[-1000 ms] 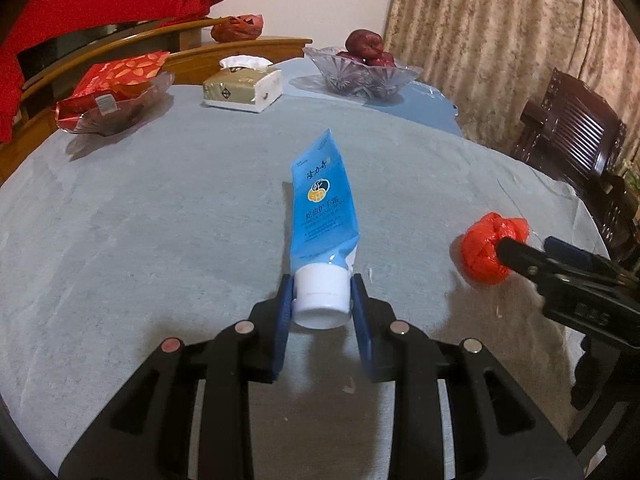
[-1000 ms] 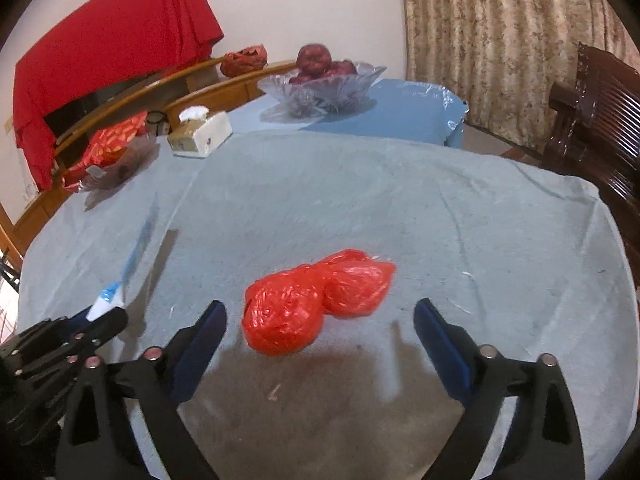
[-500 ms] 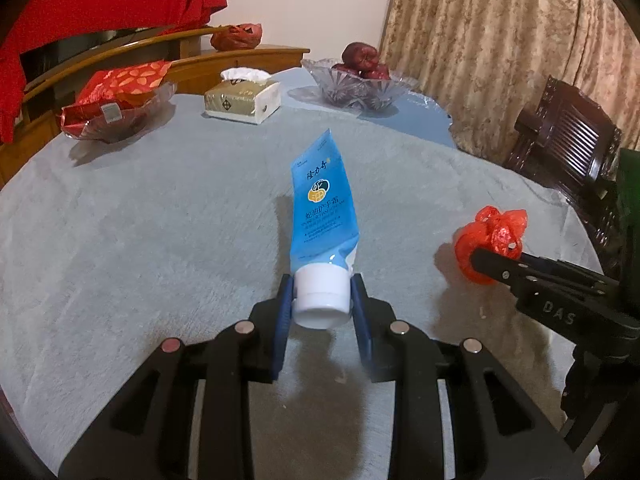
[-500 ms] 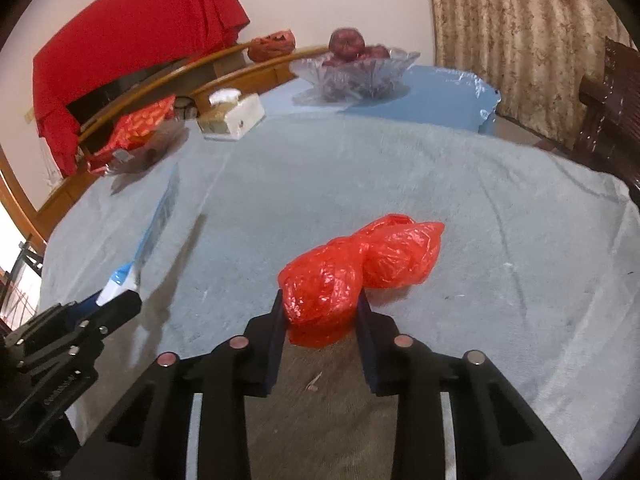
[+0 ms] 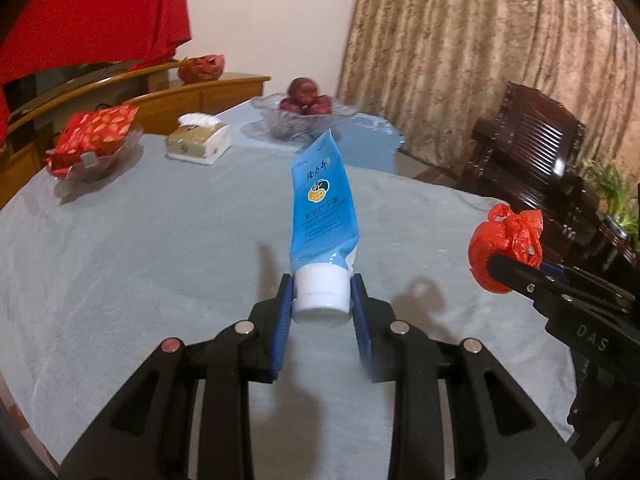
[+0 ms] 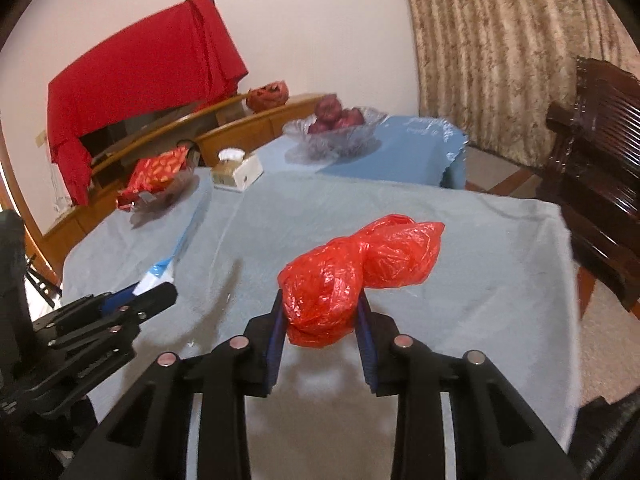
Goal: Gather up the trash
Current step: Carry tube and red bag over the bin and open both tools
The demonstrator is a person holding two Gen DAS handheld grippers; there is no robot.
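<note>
My left gripper [image 5: 321, 300] is shut on the white cap of a blue tube [image 5: 322, 204] and holds it above the grey tablecloth [image 5: 140, 240], the tube pointing away from me. My right gripper [image 6: 322, 312] is shut on a crumpled red plastic bag [image 6: 352, 268] and holds it off the table. The red bag also shows at the right of the left wrist view [image 5: 505, 244], in the right gripper [image 5: 500, 264]. The tube shows edge-on at the left of the right wrist view [image 6: 188, 236], in the left gripper [image 6: 160, 288].
At the table's far side stand a tissue box [image 5: 199, 143], a glass dish with red packets [image 5: 94, 140] and a glass bowl of red fruit [image 5: 306, 110]. A dark wooden chair [image 5: 532, 148] stands to the right. A wooden cabinet [image 5: 168, 92] is behind.
My right gripper closed on the red bag and lifted it off the table. My left gripper raised the blue tube higher. Both views now look from higher up.
</note>
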